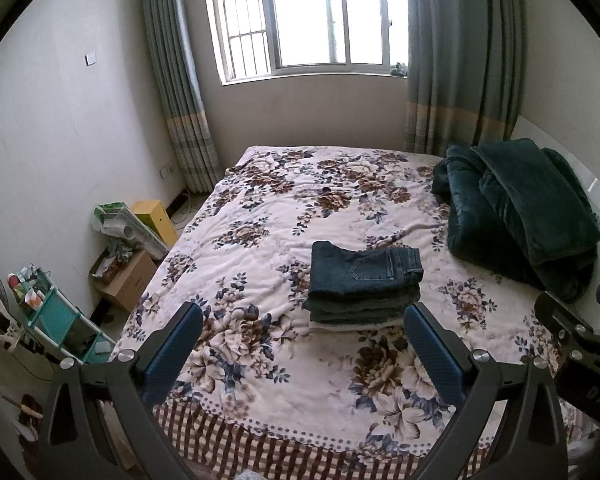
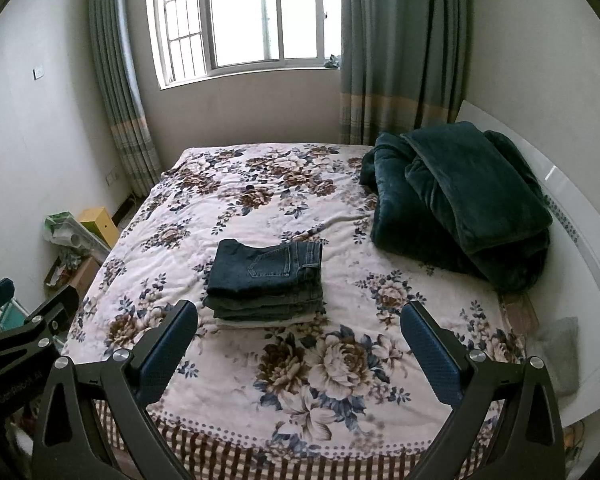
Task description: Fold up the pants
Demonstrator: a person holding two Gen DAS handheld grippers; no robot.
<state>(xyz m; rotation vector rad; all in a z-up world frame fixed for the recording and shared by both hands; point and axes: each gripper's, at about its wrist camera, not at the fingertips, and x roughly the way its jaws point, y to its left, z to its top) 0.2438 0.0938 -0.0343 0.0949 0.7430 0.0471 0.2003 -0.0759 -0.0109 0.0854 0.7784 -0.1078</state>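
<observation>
Folded jeans (image 1: 364, 284) on floral bed (image 1: 260, 220) (claw lettering blurred, unreadable)

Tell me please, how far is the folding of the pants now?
It looks finished. The pants lie folded on top of a neat stack on the bed. The left gripper and the right gripper are both open, empty, and apart from the stack. No unfolded pants are visible.

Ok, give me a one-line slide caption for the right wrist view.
Open right gripper hovers above the folded jeans stacked on the floral bedspread, beside a dark green blanket.
</observation>
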